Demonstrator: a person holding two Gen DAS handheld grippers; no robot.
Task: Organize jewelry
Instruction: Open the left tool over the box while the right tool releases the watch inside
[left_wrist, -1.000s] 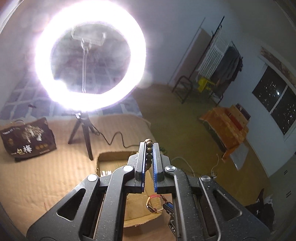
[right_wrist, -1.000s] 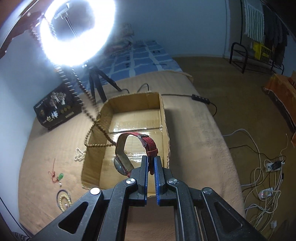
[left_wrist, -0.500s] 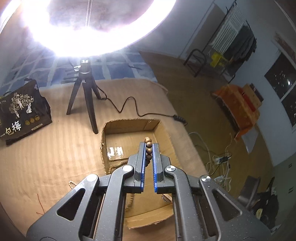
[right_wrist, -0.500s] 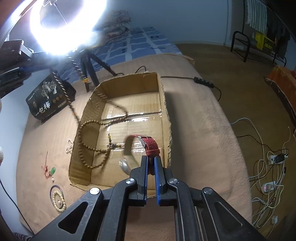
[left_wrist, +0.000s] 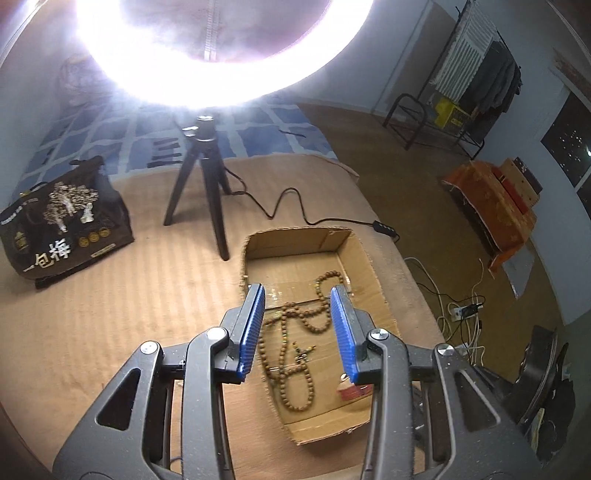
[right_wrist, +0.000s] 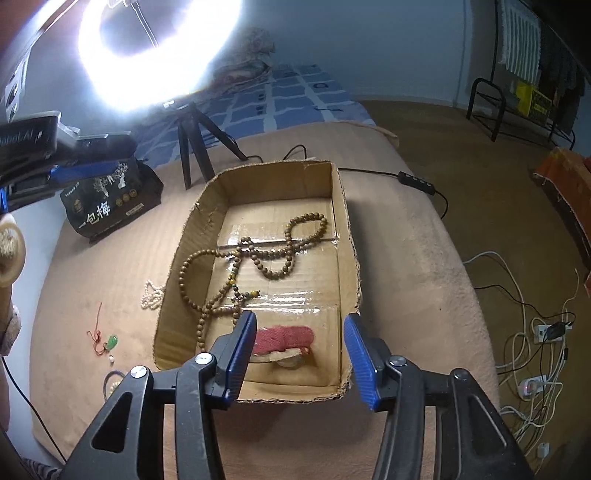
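Tan bedding (right_wrist: 406, 258) carries a cardboard box (right_wrist: 343, 206) where a long brown wooden bead necklace (right_wrist: 273, 254) sprawls in loose loops beside a red-strapped watch (right_wrist: 284, 339). Left hand-held gripper (left_wrist: 297, 295) and right hand-held gripper (right_wrist: 301, 321) both hover spread, holding nothing.

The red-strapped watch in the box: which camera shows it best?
The right wrist view: the red-strapped watch lies almost wholly visible between the open fingers, in the cardboard box. The left wrist view shows only a sliver beside a finger.
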